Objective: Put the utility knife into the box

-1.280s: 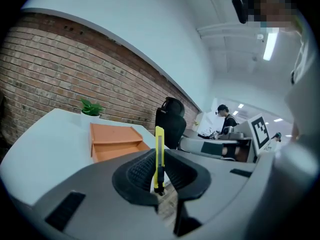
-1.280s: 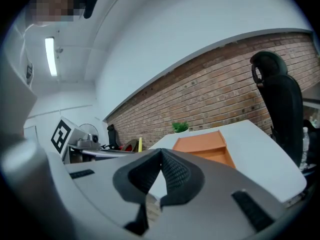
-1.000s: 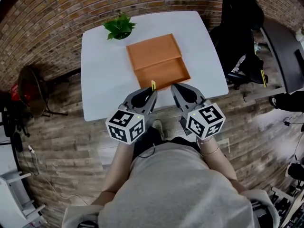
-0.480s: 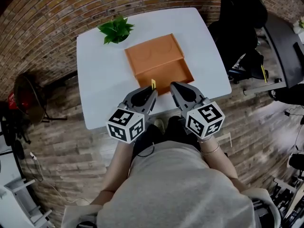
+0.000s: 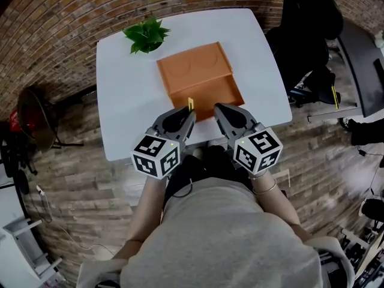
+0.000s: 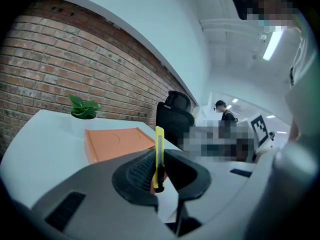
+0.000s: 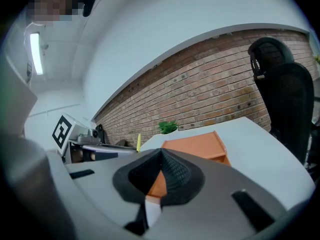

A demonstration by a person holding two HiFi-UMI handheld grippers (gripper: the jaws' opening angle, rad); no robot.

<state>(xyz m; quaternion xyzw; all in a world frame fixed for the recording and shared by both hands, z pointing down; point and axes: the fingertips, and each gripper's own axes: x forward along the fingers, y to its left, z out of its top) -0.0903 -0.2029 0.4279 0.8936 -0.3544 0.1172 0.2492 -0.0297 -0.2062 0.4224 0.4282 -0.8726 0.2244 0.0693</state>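
Note:
A yellow utility knife point(image 6: 159, 156) stands upright, pinched between the jaws of my left gripper point(image 5: 188, 112); its tip point(image 5: 191, 103) pokes up just before the near edge of the orange box point(image 5: 200, 80). The box lies open on the white table point(image 5: 126, 95), lid part toward the far side. My right gripper point(image 5: 221, 111) is beside the left one at the table's near edge, jaws closed together with nothing between them. From the right gripper view the knife point(image 7: 138, 142) shows as a thin yellow strip left of the box point(image 7: 194, 145).
A small potted plant point(image 5: 146, 33) stands at the table's far left corner. A black office chair point(image 5: 303, 29) is at the table's right side. Brick floor surrounds the table; a person point(image 6: 223, 111) stands far off in the left gripper view.
Both grippers have edged slightly forward toward the box with the knife still held. The view shifted a little; the table sits lower-left in frame than a second ago.

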